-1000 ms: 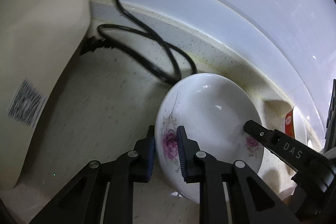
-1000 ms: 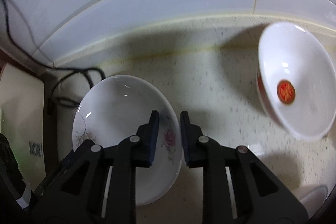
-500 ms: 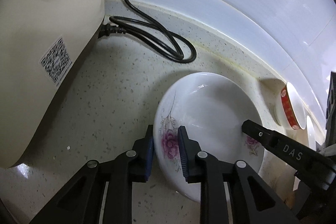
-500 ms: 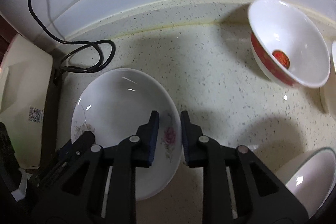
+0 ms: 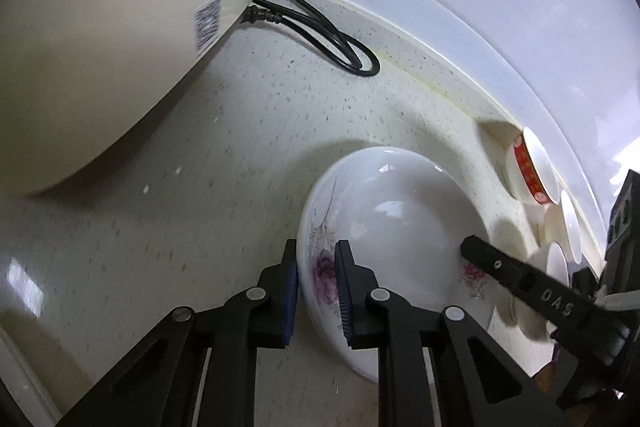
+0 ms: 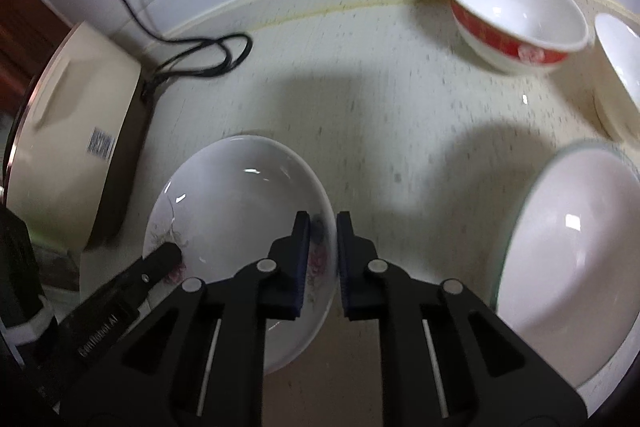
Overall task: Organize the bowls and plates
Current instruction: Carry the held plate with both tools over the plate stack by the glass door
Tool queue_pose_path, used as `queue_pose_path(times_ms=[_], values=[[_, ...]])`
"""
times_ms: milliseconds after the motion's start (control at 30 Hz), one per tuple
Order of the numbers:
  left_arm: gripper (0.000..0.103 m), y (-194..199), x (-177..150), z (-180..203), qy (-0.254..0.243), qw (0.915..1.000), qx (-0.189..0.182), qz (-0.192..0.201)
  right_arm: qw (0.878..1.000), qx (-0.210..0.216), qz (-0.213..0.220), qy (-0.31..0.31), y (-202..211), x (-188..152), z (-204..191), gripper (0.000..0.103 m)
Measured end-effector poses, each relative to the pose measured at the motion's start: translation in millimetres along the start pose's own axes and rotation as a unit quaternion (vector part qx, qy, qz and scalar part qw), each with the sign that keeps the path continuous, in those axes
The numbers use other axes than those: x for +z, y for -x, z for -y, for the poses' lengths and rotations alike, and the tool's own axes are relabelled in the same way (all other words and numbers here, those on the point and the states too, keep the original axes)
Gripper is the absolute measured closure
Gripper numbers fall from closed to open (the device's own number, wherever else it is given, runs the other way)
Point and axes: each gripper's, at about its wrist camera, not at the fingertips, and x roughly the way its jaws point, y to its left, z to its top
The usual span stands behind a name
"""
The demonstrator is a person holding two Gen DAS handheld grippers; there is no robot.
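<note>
A white ceramic plate with purple flowers [image 5: 392, 227] is held above the speckled surface [image 5: 240, 155], its opposite rims clamped by the left gripper [image 5: 317, 291] and right gripper [image 6: 322, 259], both pairs of fingers closing tighter. A red-banded white bowl [image 6: 516, 15] stands near the surface's back edge.

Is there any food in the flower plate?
Empty. The flower plate shows only shiny white inside, with nothing in it, in both views.

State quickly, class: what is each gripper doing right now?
Left gripper: shut on the floral plate rim.
Right gripper: jaws closing, gripping its opposite rim.
</note>
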Motion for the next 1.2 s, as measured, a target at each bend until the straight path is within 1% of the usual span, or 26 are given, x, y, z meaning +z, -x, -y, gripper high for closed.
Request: queue_pose_path(times_ms=[200,300,500,767,967,1200], values=[[0.085,8.1,-14.5,-8.0,0.009,0.9999,-0.002,-0.006,1.000,0.003,-0.005,0.011,7.9,-17.2,0.1,0.087],[0.085,18.0,-19.7,-8.8,0.012,0.9999,-0.010,-0.004,1.000,0.009,0.002,0.007,16.8,-20.7,3.0,0.087],[0.085,34.9,-22.9,-5.0,0.003,0.9998,-0.016,0.010,1.000,0.017,0.022,0.012,35.5,-23.1,1.7,0.087],[0.085,55.1,-28.0,0.2,-0.013,0.9994,-0.017,0.026,0.999,0.019,0.032,0.009,48.1,-32.3,2.7,0.087],[0.085,69.2,-32.2,-1.3,-0.013,0.9993,-0.019,0.031,0.999,0.021,0.032,0.013,57.0,-41.5,-0.1,0.087],[0.085,88.8,-32.9,-15.0,0.001,0.9989,-0.015,0.045,0.999,0.030,0.033,0.030,63.6,-49.2,-17.0,0.087]])
